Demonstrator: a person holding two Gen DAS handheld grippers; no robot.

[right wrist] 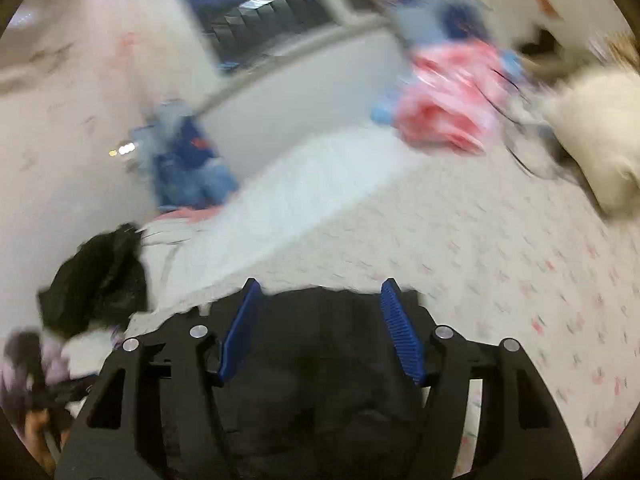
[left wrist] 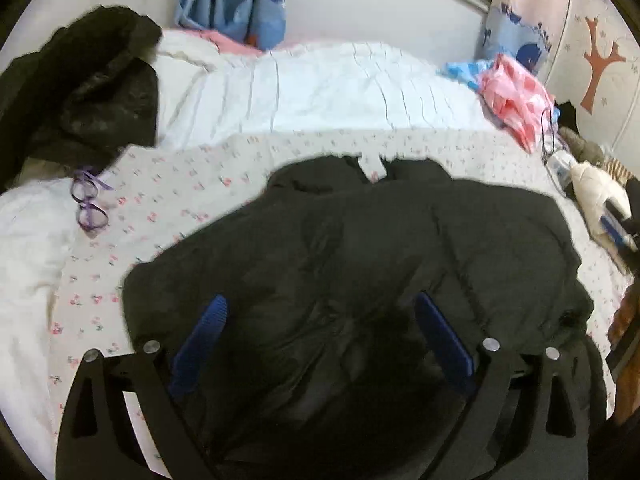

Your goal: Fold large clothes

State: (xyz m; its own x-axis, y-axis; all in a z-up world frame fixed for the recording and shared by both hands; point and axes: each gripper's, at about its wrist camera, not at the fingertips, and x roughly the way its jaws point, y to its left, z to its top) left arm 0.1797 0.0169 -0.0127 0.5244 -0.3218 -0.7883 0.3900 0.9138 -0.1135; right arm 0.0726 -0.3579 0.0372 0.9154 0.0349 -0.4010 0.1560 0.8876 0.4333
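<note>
Bed: we see a floral sheet running ahead of both claws; no writing on it that we can read.
White quilt: bunched beyond the jacket, well ahead of the left claw.
Black puffer jacket: we find it spread flat on the sheet right under and ahead of the left claw; its long axis seems to run away from the claw, collar end far, a pale tag showing there. No brand legible.
Second dark garment: heaped far to the left claw's left.
Pink checked cloth: far right of the left claw.
Left gripper: we see its jaws spread wide above the jacket, holding nothing.
Right gripper: jaws partly apart over the jacket's edge; the view is blurred, and we cannot tell whether the blue pads pinch fabric.
Purple glasses: left of the left claw, on the sheet's edge.
</note>
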